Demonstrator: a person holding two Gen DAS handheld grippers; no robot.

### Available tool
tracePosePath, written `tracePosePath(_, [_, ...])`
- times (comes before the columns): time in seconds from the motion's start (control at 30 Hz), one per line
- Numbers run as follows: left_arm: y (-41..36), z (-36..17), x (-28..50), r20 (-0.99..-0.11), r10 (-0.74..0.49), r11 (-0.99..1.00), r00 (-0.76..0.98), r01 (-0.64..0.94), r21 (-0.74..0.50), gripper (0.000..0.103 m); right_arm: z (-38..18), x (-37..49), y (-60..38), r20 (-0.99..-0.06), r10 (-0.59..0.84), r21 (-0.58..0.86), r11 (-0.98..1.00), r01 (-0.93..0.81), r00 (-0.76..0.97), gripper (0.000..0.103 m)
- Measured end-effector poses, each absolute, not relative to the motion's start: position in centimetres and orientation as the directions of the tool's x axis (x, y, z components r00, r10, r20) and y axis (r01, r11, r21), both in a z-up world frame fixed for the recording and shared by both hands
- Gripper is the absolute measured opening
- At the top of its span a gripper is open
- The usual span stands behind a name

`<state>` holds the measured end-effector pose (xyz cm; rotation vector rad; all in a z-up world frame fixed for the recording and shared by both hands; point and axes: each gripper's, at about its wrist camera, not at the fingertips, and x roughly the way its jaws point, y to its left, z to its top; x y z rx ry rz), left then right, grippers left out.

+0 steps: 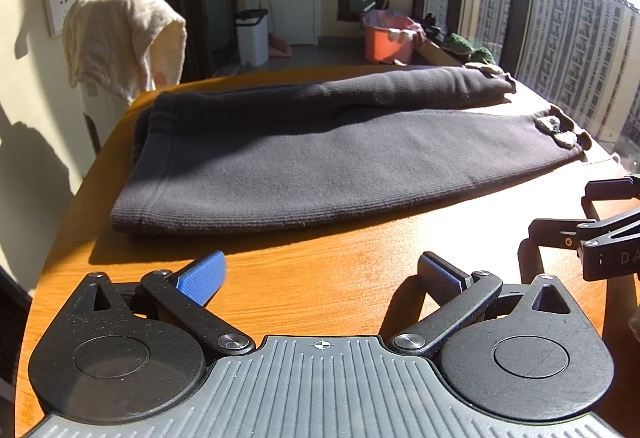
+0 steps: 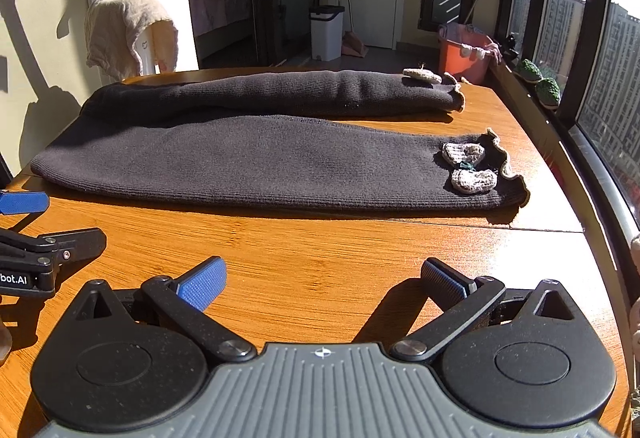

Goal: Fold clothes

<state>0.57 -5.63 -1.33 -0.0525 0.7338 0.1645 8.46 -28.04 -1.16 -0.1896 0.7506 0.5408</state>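
We see dark knit trousers (image 1: 320,158) lying flat across the wooden tabletop (image 1: 320,278), waistband (image 1: 160,142) at the left, both legs running right to the bow-trimmed cuffs (image 2: 472,170). They look soft, thick and limp, likely to sag and drag, not slip. Our left gripper (image 1: 320,274) and right gripper (image 2: 324,278) hover spread wide, empty, well short of the cloth. We judge waistband corner and near cuff the best holds.

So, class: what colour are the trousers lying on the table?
Dark charcoal grey trousers, seen best in the right wrist view.
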Motion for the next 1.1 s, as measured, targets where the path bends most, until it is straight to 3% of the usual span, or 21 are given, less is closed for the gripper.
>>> tracePosePath(0.13, [-3.4, 0.6, 1.2, -0.642, -0.017, 0.975, 0.766, -0.129, -0.18, 0.103, 0.2, 11.3, -29.4, -0.649, 0.532, 0.188, 0.804, -0.564, 0.543, 0.103])
tracePosePath(0.2, [-2.2, 1.9, 2.4, -0.608, -0.026, 0.96, 0.794, -0.148, -0.236, 0.103, 1.2, 12.8, -29.4, -0.608, 0.553, 0.215, 0.805, -0.553, 0.569, 0.103])
tracePosePath(0.3, [-1.1, 2.1, 5.5, -0.614, 0.019, 0.961, 0.789, -0.185, -0.207, 0.103, 1.7, 15.5, -28.0, -0.584, 0.512, 0.164, 0.835, -0.526, 0.63, 0.103])
tracePosePath(0.4, [-0.2, 0.8, 8.2, -0.654, 0.038, 0.958, 0.756, -0.215, -0.192, 0.103, 0.4, 17.9, -26.9, -0.624, 0.461, 0.145, 0.862, -0.486, 0.631, 0.103])
tracePosePath(0.5, [0.5, -0.5, 8.5, -0.639, 0.006, 0.953, 0.769, -0.198, -0.23, 0.103, -1.0, 18.1, -26.6, -0.657, 0.448, 0.113, 0.854, -0.508, 0.606, 0.103])
tracePosePath(0.6, [0.1, -0.9, 7.6, -0.639, 0.001, 0.962, 0.77, -0.175, -0.209, 0.103, -1.3, 16.5, -26.5, -0.672, 0.428, 0.036, 0.834, -0.55, 0.605, 0.103])
tracePosePath(0.93, [-1.5, -0.3, 1.3, -0.663, -0.132, 0.961, 0.737, -0.067, -0.267, 0.103, -0.9, 9.9, -30.7, -0.706, 0.435, 0.039, 0.812, -0.582, 0.559, 0.103])
tracePosePath(1.03, [0.9, 1.4, 0.6, -0.598, -0.159, 0.925, 0.786, -0.092, -0.368, 0.103, -0.9, 9.2, -30.9, -0.701, 0.433, 0.036, 0.816, -0.577, 0.567, 0.103])
tracePosePath(1.1, [3.4, 2.9, 1.3, -0.553, -0.08, 0.917, 0.829, -0.156, -0.366, 0.103, -0.8, 9.4, -30.7, -0.7, 0.43, 0.033, 0.818, -0.575, 0.57, 0.103])
